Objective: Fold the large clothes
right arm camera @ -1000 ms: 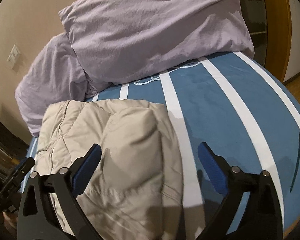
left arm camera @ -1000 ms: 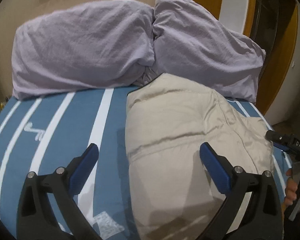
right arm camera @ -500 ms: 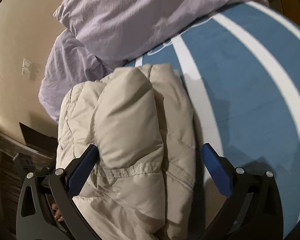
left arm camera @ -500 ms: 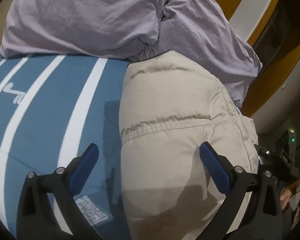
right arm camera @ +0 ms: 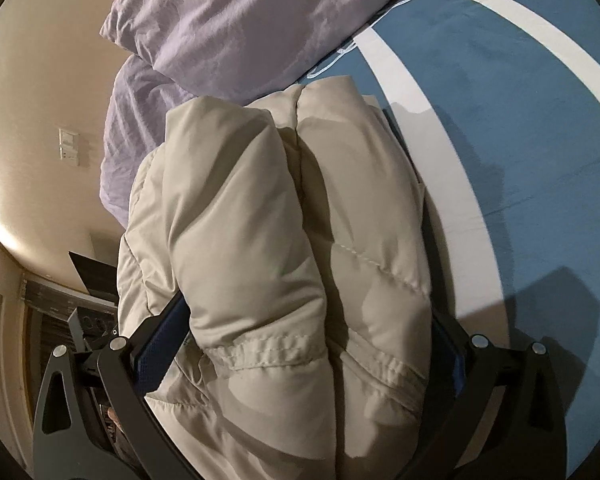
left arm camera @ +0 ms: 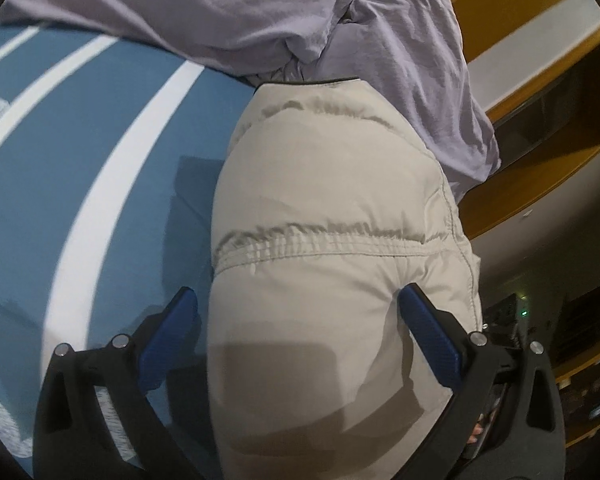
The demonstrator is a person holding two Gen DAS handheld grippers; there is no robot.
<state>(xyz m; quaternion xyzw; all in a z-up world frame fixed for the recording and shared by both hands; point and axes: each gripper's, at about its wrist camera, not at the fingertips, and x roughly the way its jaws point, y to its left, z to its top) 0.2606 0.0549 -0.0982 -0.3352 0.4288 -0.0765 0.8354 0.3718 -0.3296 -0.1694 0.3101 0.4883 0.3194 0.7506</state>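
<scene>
A beige puffer jacket (left arm camera: 328,208) lies folded into a thick bundle on the blue bed cover with white stripes (left arm camera: 80,152). My left gripper (left arm camera: 296,320) is open, its blue-padded fingers (left arm camera: 168,328) straddling the near end of the bundle. In the right wrist view the same jacket (right arm camera: 284,240) bulges up between the fingers of my right gripper (right arm camera: 312,344), which is open wide around the bundle's end. The right finger's pad (right arm camera: 446,344) is mostly hidden behind the fabric.
Two lilac pillows (left arm camera: 228,12) lie at the head of the bed, touching the jacket's far end; they also show in the right wrist view (right arm camera: 228,28). A wooden door frame (left arm camera: 540,152) and a beige wall with a switch (right arm camera: 69,148) lie beyond the bed.
Both grippers have moved forward and down onto the jacket. The bundle now fills the space between each pair of open fingers, where before it lay ahead of them.
</scene>
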